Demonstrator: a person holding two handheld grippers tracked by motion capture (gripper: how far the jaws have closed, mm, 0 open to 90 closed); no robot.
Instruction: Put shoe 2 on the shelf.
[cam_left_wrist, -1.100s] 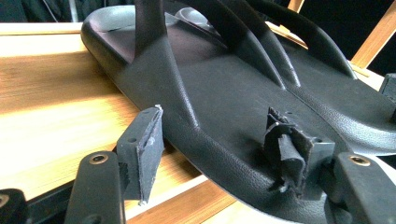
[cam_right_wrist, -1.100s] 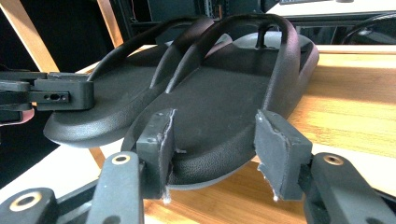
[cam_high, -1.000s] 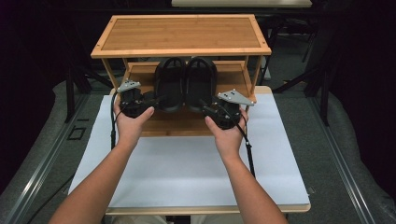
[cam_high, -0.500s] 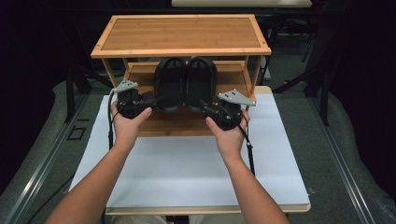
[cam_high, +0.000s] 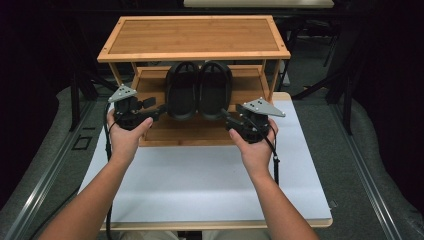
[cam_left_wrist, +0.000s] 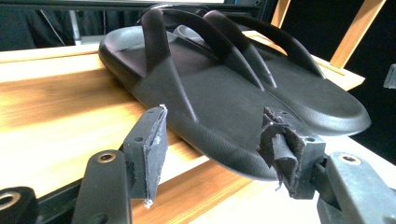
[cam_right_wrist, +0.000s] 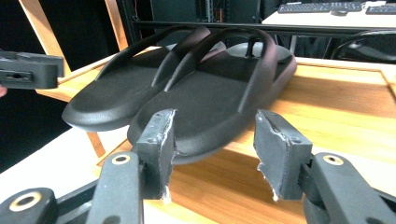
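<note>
- Left tongs (cam_left_wrist: 210, 140) and right tongs (cam_right_wrist: 212, 140) stood wide, empty, at the sandals' heels.
- Each should close on one heel: left sandal (cam_high: 182, 92), right sandal (cam_high: 216, 90).
- Best lift level, clear of the rack (cam_high: 192, 132).

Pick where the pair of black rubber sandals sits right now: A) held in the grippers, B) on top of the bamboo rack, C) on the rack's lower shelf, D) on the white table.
C: the pair of black rubber sandals rests side by side on the lower shelf of the bamboo rack, heels overhanging its front edge, with the left gripper and right gripper open beside them.
</note>
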